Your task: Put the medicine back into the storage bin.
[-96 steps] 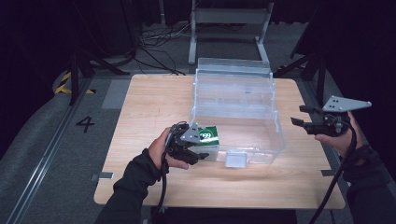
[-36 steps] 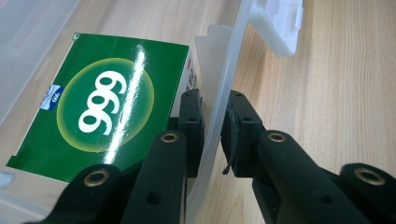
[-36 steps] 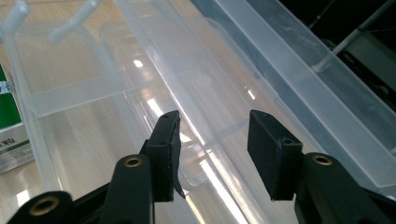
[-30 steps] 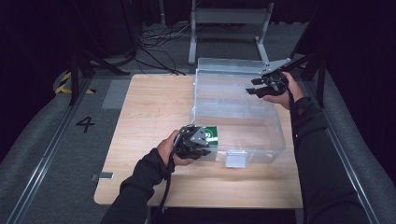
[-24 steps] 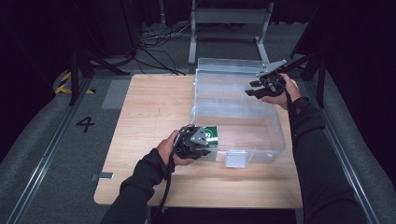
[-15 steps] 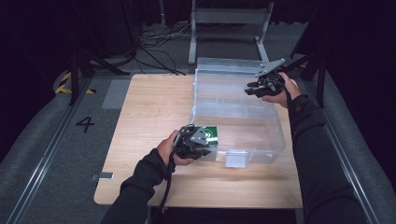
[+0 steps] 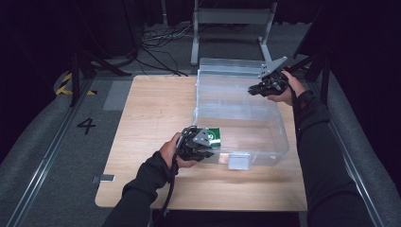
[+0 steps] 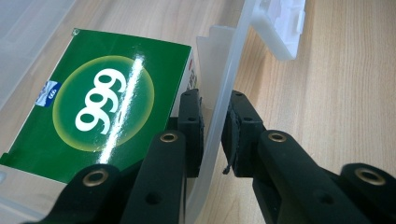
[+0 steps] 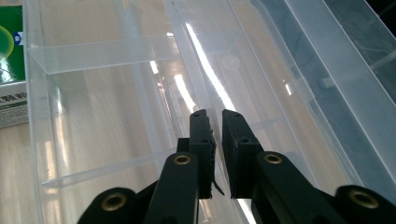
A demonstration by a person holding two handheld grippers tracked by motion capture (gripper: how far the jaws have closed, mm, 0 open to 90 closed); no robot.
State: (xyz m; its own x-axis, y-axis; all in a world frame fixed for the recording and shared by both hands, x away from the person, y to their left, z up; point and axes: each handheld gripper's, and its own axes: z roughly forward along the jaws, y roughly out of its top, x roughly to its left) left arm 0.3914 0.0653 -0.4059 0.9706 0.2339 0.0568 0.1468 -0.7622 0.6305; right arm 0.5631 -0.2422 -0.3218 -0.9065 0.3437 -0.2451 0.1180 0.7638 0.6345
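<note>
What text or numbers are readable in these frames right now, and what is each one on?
"999": white digits on the green box, inside the clear bin.
"4": black numeral on the grey floor left of the table.
Small blue badge and side print on the box: too small to read.

hand-held gripper [image 8: 212, 133] | pinching clear bin wall [image 8: 223, 100], apparently | green box [image 8: 100, 100] inside

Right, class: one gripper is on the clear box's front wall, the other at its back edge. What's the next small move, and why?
Probably swing the lid forward over the box. The left gripper clamps the front wall, steadying it, the carton is inside, and the right gripper, jaws nearly closed, sits at the lid's edge.
</note>
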